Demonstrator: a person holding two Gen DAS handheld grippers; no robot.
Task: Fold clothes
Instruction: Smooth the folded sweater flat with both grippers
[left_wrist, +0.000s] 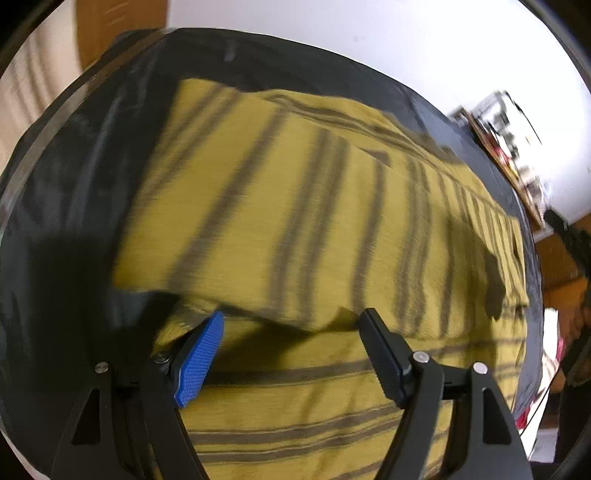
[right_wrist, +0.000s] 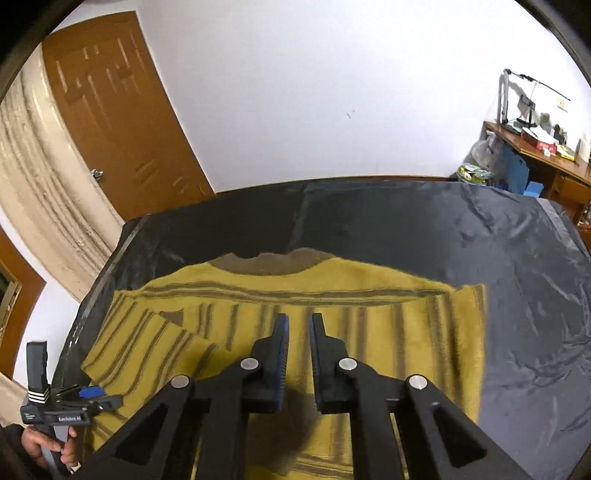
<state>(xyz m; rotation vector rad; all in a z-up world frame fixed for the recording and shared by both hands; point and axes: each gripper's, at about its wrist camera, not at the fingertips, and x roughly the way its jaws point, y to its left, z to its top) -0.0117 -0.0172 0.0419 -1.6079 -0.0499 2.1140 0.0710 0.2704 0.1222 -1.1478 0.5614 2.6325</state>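
A mustard-yellow sweater with dark stripes (left_wrist: 314, 221) lies spread on a black sheet (left_wrist: 74, 221), its sleeves folded in over the body. My left gripper (left_wrist: 293, 317) stands open just over a folded edge near the sweater's side, with nothing between its blue pad (left_wrist: 199, 362) and its black one. In the right wrist view the sweater (right_wrist: 332, 288) lies with its dark collar at the far end. My right gripper (right_wrist: 298, 319) hangs above the middle of the sweater, its jaws nearly together and empty. The left gripper (right_wrist: 101, 396) shows at the lower left, over the sweater's left edge.
The black sheet (right_wrist: 406, 229) covers the whole table. A person's hand (right_wrist: 48, 446) holds the left gripper's handle. A brown door (right_wrist: 110, 122) and a pale curtain (right_wrist: 44, 206) stand behind on the left. A cluttered wooden desk (right_wrist: 546, 155) is at the far right.
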